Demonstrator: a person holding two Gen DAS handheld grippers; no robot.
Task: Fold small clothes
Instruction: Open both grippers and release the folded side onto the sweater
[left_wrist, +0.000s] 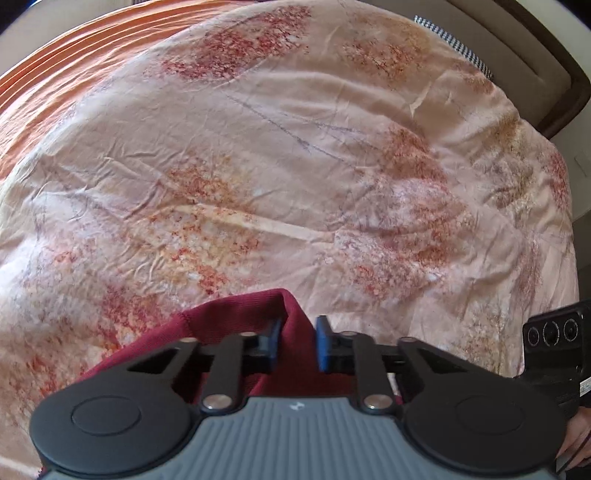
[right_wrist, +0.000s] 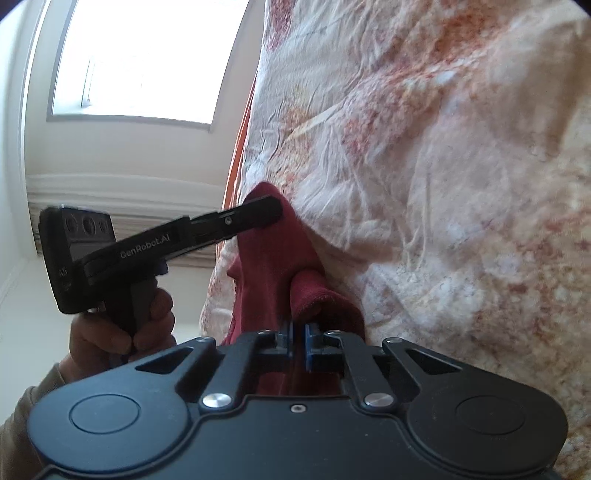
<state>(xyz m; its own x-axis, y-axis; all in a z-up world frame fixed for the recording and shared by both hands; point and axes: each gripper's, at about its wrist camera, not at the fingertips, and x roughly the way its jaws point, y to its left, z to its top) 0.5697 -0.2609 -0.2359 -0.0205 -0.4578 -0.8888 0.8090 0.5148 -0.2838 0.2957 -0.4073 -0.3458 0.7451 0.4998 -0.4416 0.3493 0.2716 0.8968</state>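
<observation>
— Nearest the left wrist lens: left hand-held gripper, blue pads clamped on a fold of dark red garment. And on the right?

— Right hand-held gripper pinched together on another bunched edge of the same garment, pads all but meeting on the cloth.

— Lie of the garment?

— Long axis from 6 towards 12 in the right wrist view, narrow tip near the far hand-held gripper, wider bunched end at the near pads. Lying at the bed's edge, at 6 o'clock in the left wrist view.

— Material?

— Soft knit, slightly fuzzy, rounded hem, creased into ridges.

— Surface beneath?

— Bedspread, thin, wrinkled, peach with rust-red leaf prints; orange sheet at 10 o'clock; houndstooth cloth at 1.

— Room?

— Bright window at 11 in the right wrist view, pale wall, hand on the other handle at 8.
</observation>
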